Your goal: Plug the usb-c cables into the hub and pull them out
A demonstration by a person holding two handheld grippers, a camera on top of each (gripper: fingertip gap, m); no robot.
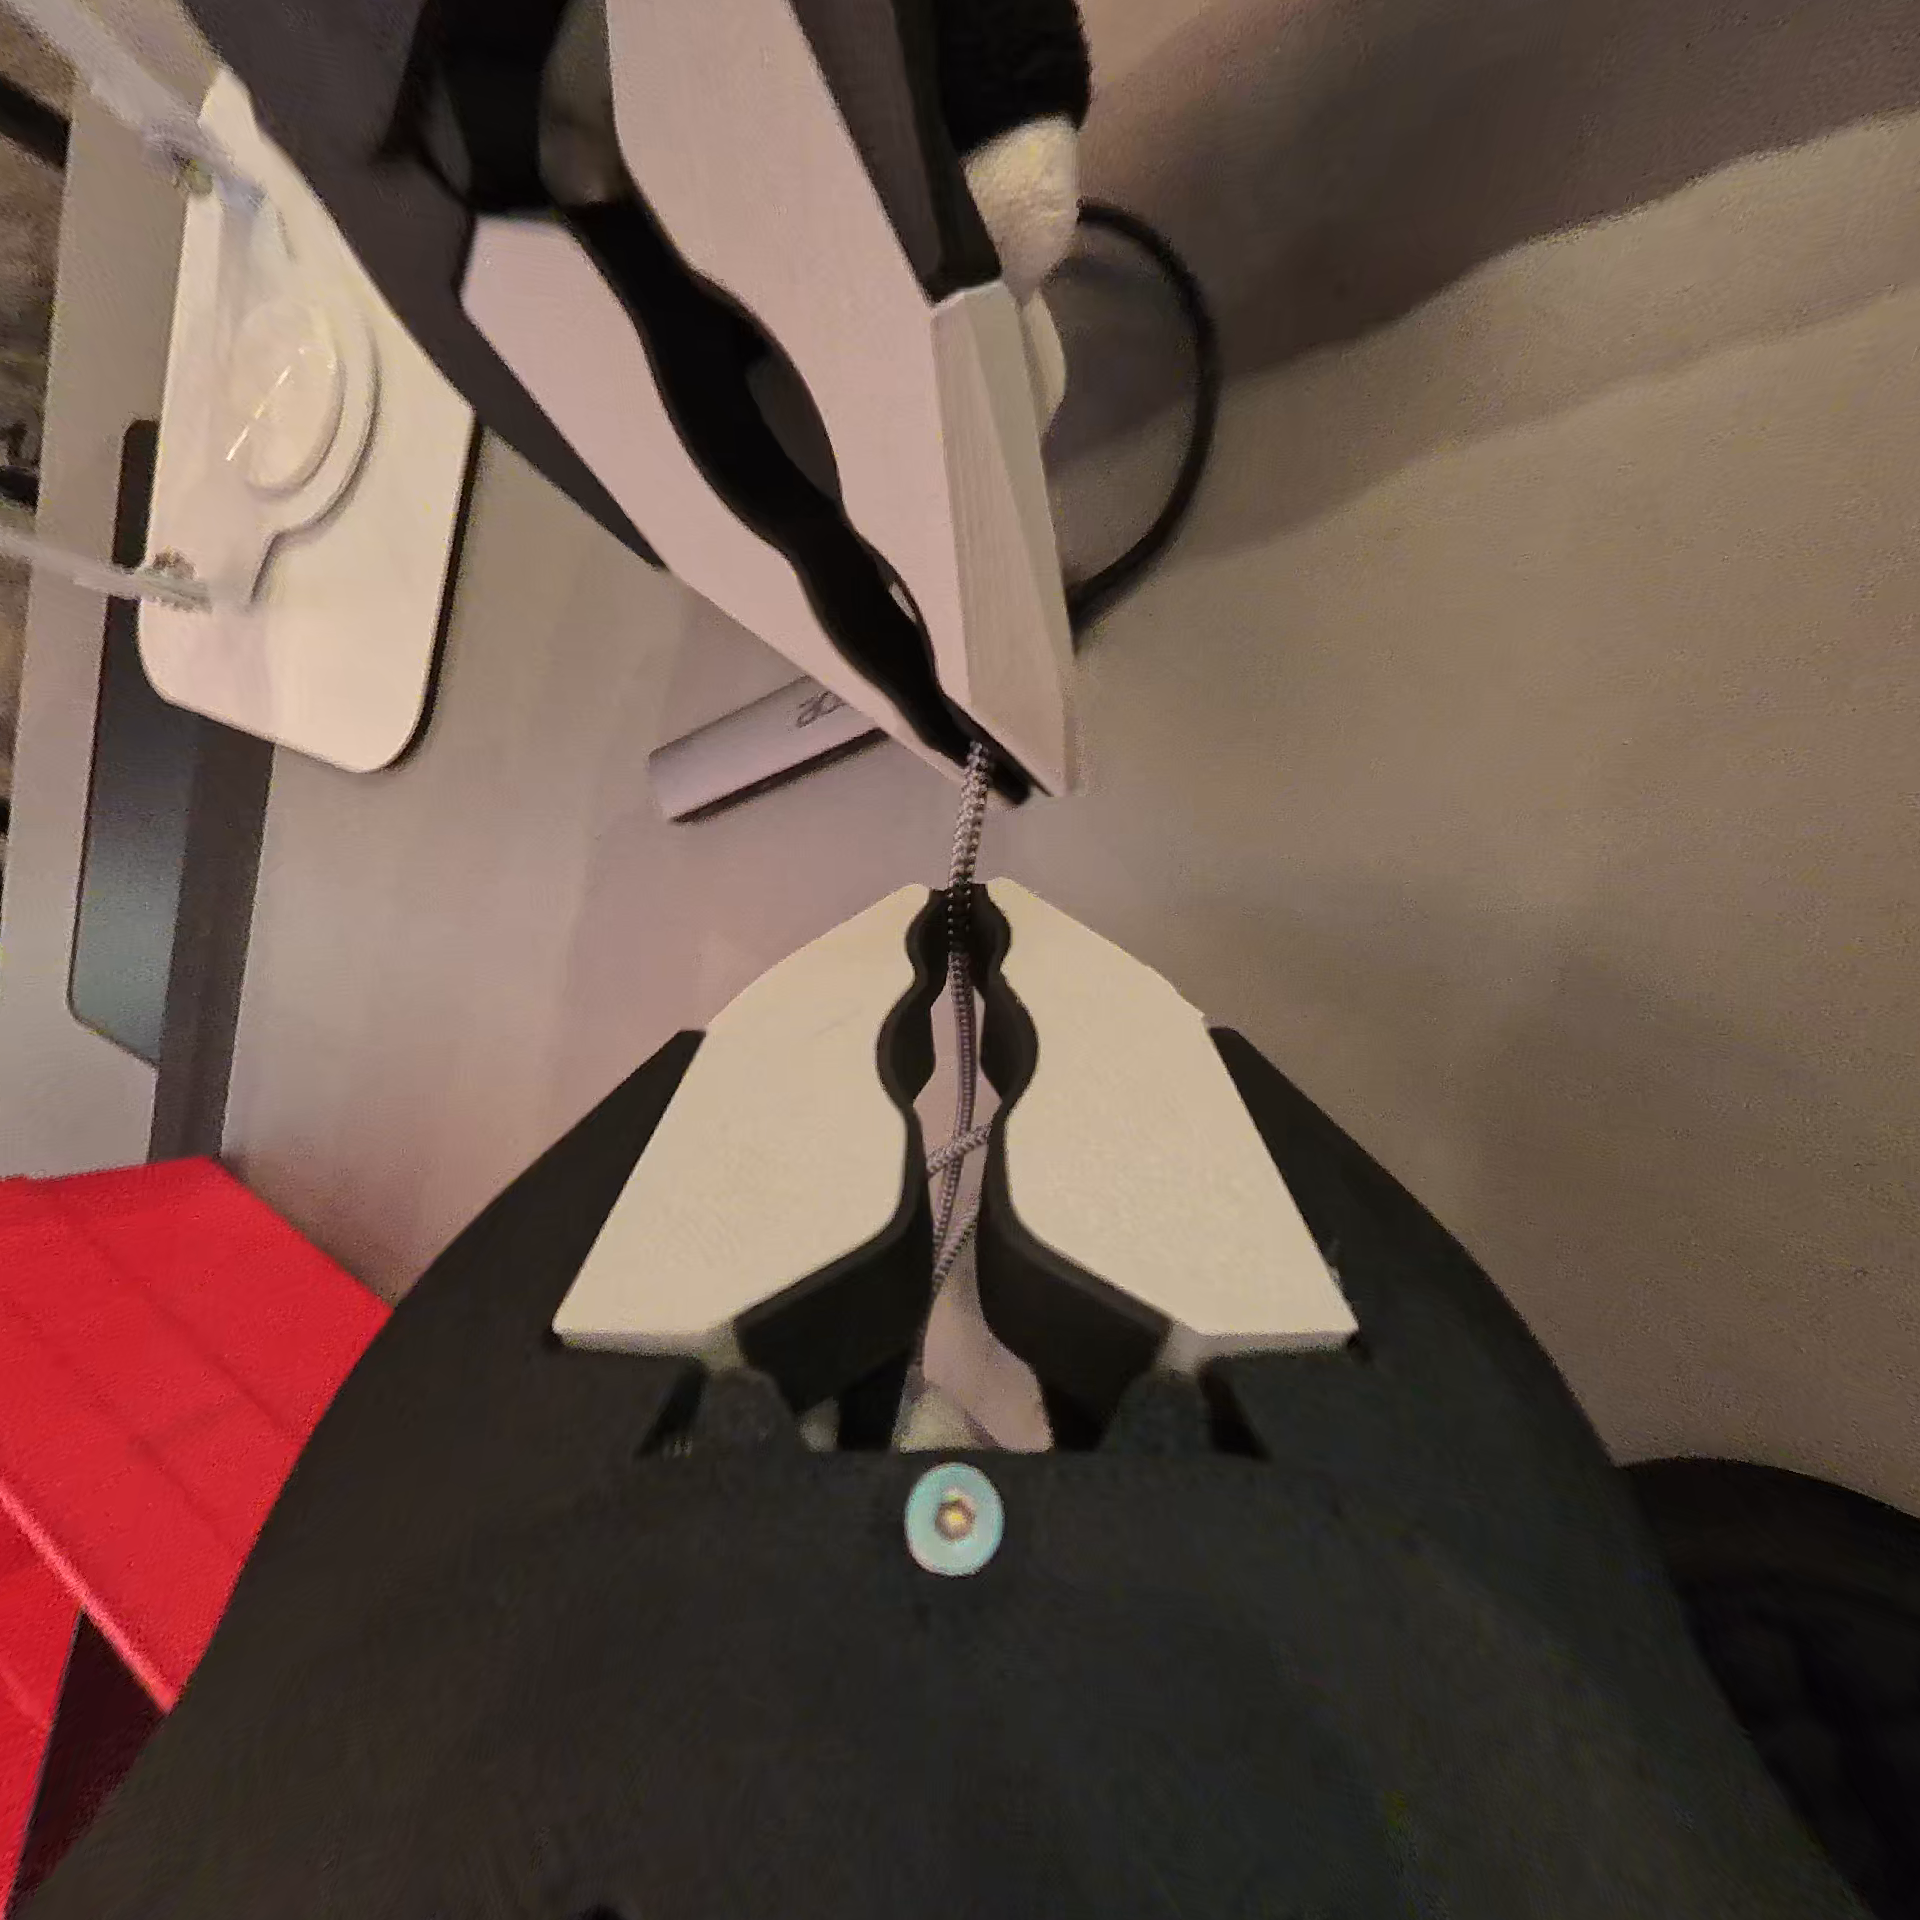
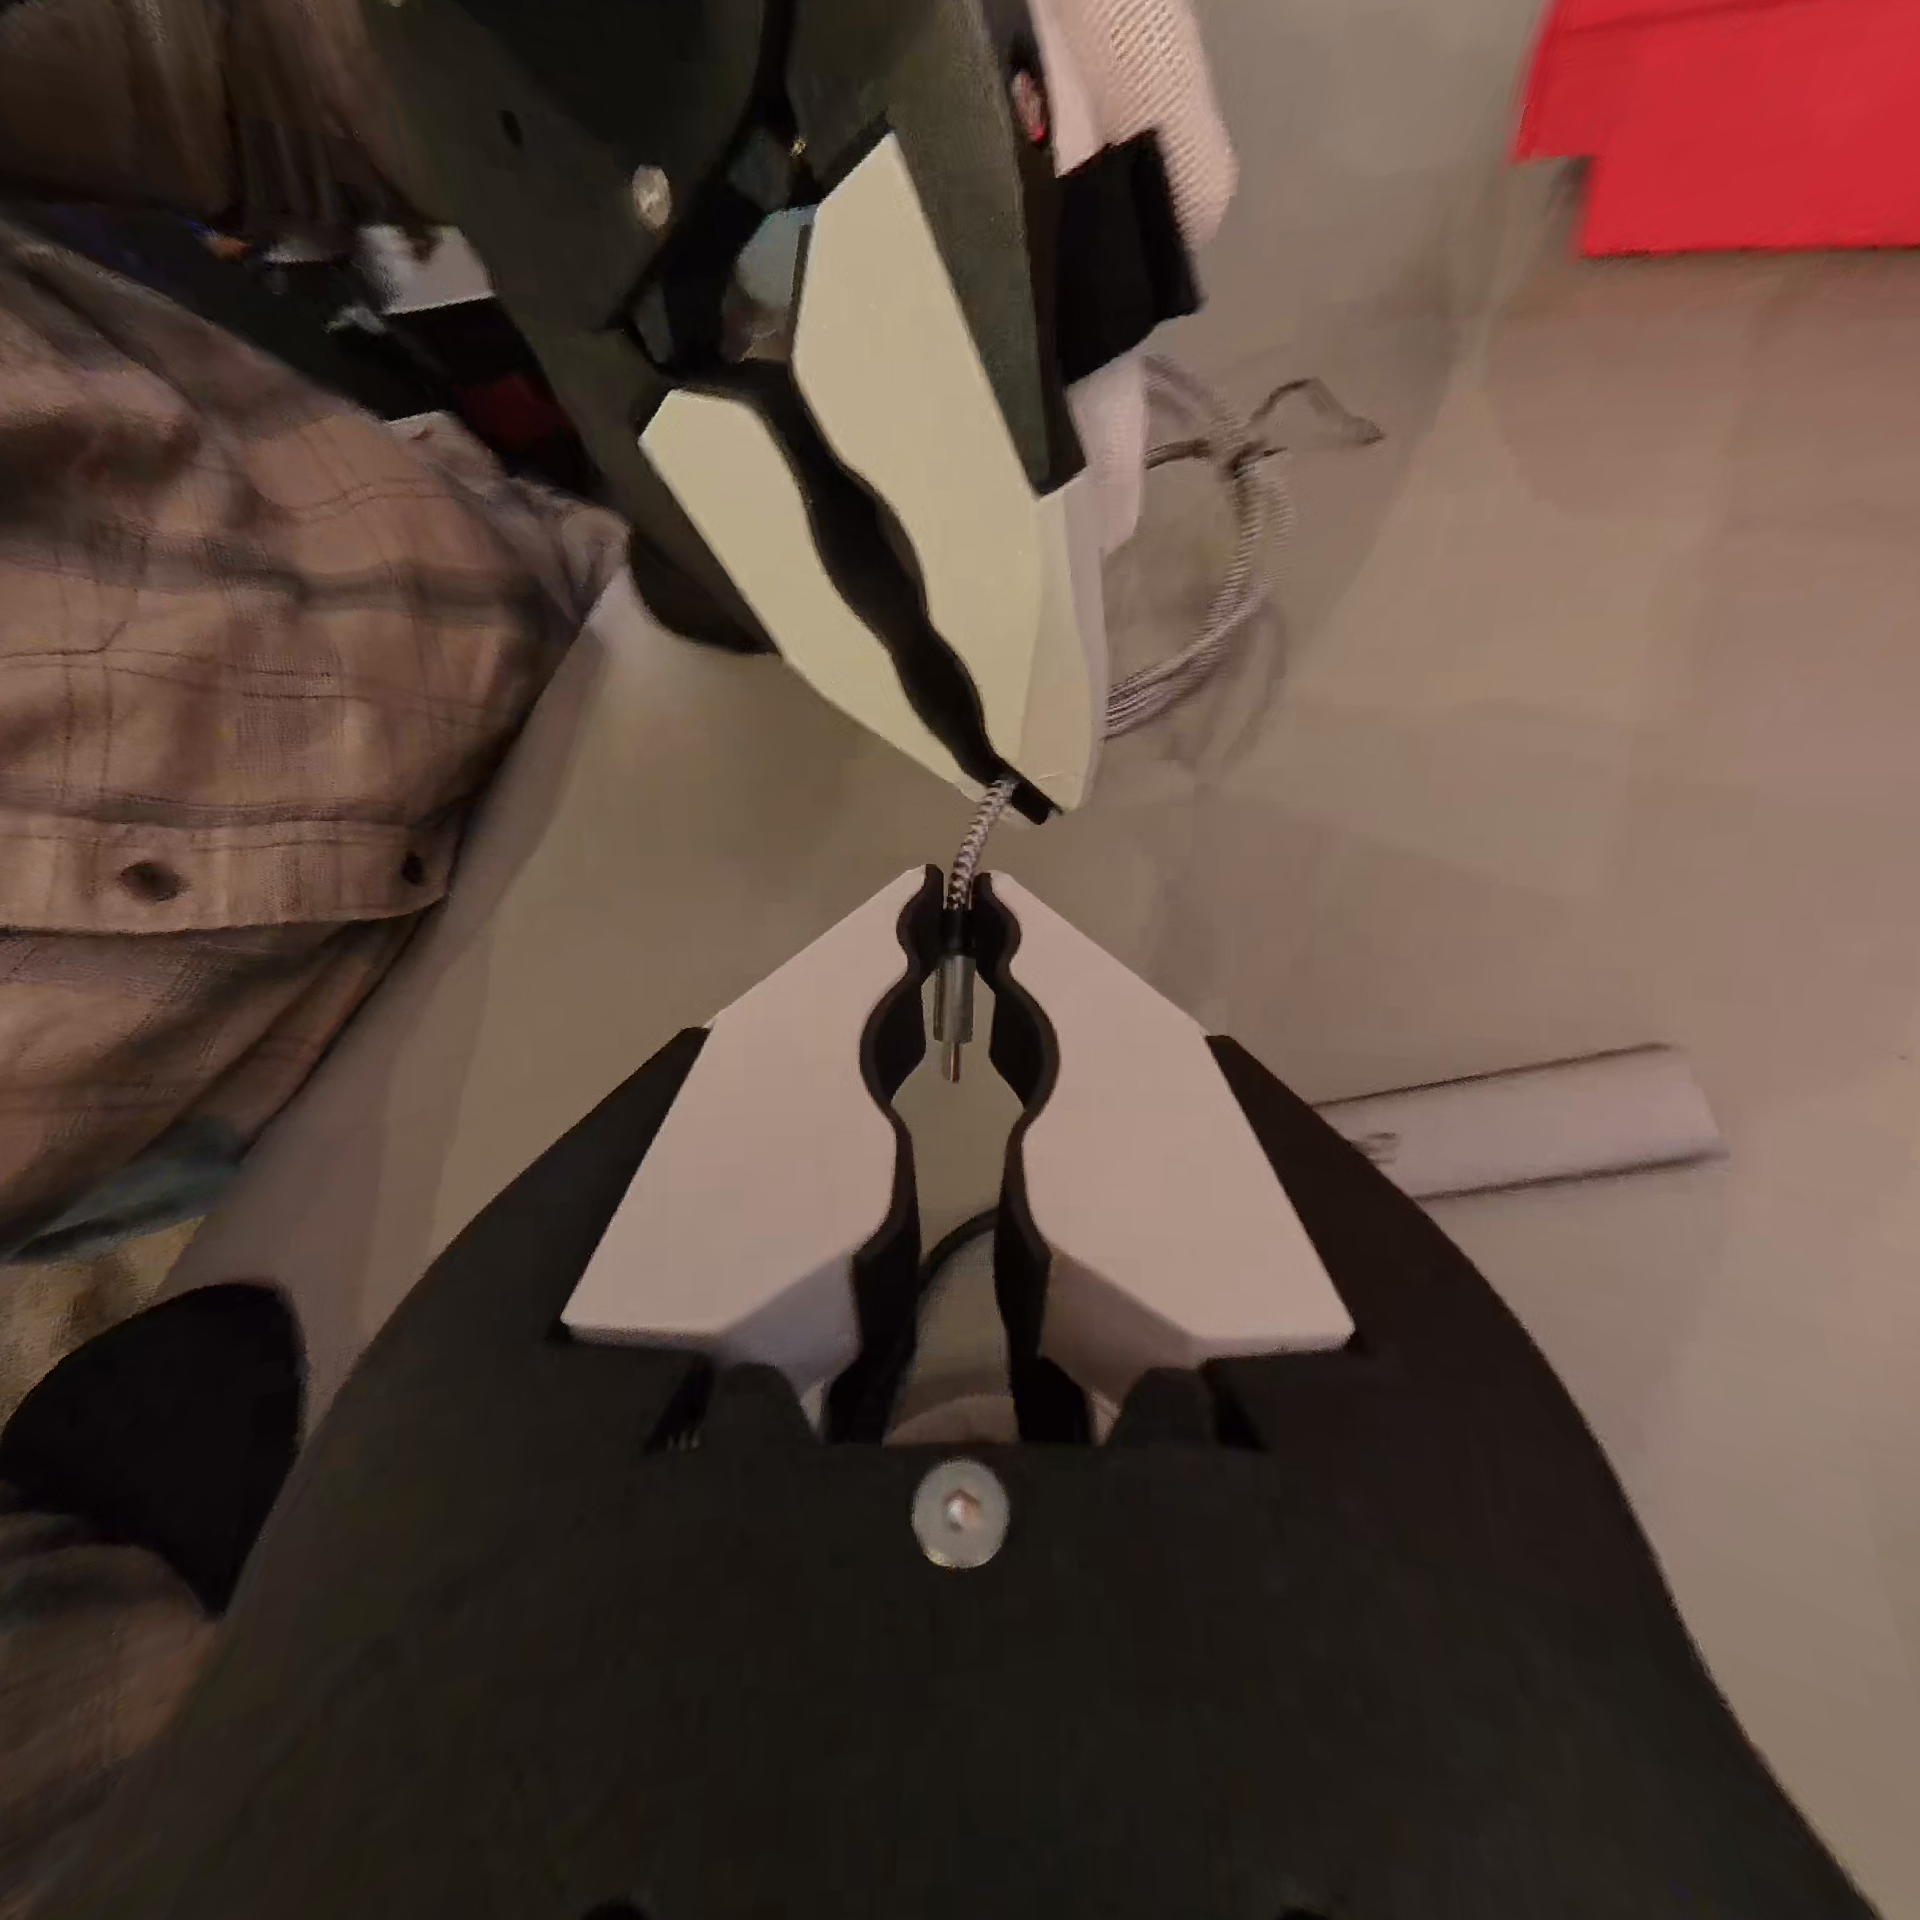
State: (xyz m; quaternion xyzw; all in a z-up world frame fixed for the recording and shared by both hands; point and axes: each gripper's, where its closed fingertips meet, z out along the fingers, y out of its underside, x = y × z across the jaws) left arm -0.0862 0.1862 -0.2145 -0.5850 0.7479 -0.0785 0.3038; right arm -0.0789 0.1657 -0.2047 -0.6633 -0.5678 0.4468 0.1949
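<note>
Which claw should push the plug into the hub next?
Right, likely: the right claw pinches the plug itself; the left claw only grips the braided cable behind it.

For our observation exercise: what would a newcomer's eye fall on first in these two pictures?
First, the two grippers meeting tip to tip over the pale table, both pinching one braided cable. The left gripper clamps the cord, while the right gripper grips it just behind its metal plug. Next, the red box at the left view's lower left.
</note>
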